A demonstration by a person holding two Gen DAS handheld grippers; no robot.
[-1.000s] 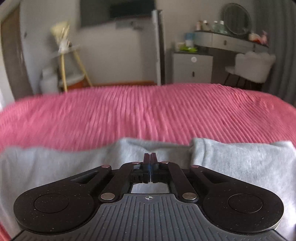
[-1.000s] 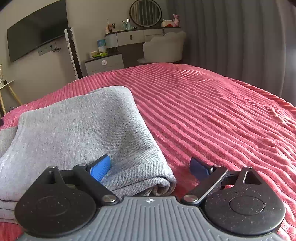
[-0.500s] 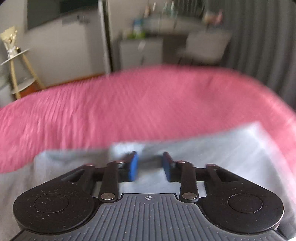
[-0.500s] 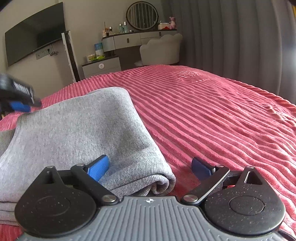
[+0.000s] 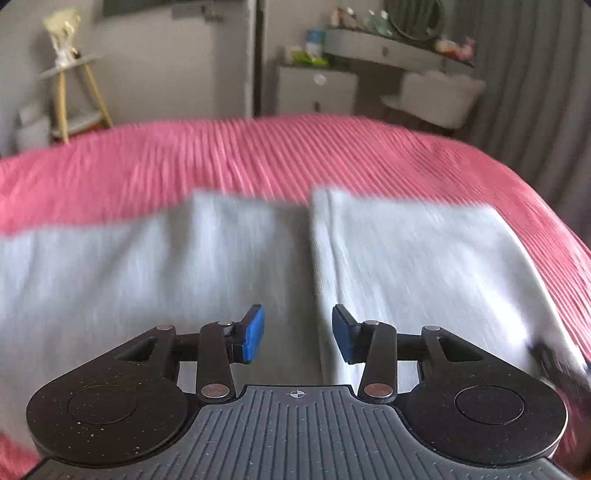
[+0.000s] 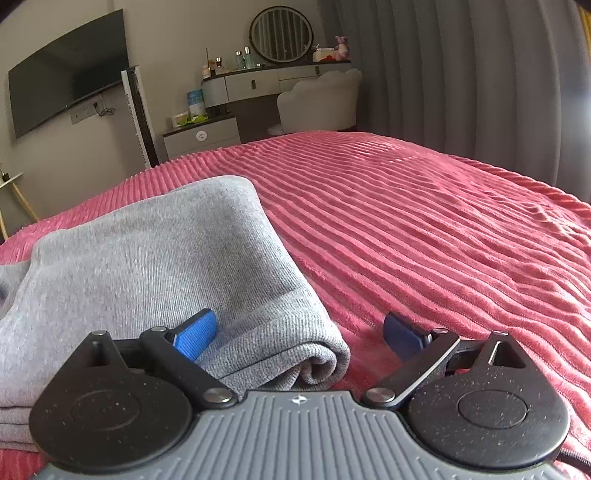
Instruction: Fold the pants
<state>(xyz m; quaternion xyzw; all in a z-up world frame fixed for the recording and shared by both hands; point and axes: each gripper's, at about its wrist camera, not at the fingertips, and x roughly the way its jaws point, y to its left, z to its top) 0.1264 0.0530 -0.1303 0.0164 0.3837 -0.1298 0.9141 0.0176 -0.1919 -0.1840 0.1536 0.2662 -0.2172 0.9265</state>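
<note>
Grey pants (image 5: 406, 266) lie partly folded on the pink ribbed bedspread (image 5: 240, 158), a fold edge running down their middle. My left gripper (image 5: 298, 334) hovers over that fold edge. Its jaws are opening, and nothing is pinched between the blue pads. In the right wrist view the folded end of the pants (image 6: 155, 266) forms a thick rolled stack. My right gripper (image 6: 299, 334) stands wide open at the stack's near right corner. Its left pad rests on top of the cloth and its right pad is over the bedspread (image 6: 424, 229).
Beyond the bed's far edge stand a white cabinet (image 6: 203, 138), a dressing table with a round mirror (image 6: 282, 35) and a pale chair (image 6: 321, 98). A wall screen (image 6: 66, 70) hangs at left. Grey curtains (image 6: 461, 74) close off the right side. A small stand (image 5: 74, 92) is at far left.
My left gripper went from shut to open and swung across the pants, now lower over the fold edge. My right gripper stayed put, open at the stack's corner.
</note>
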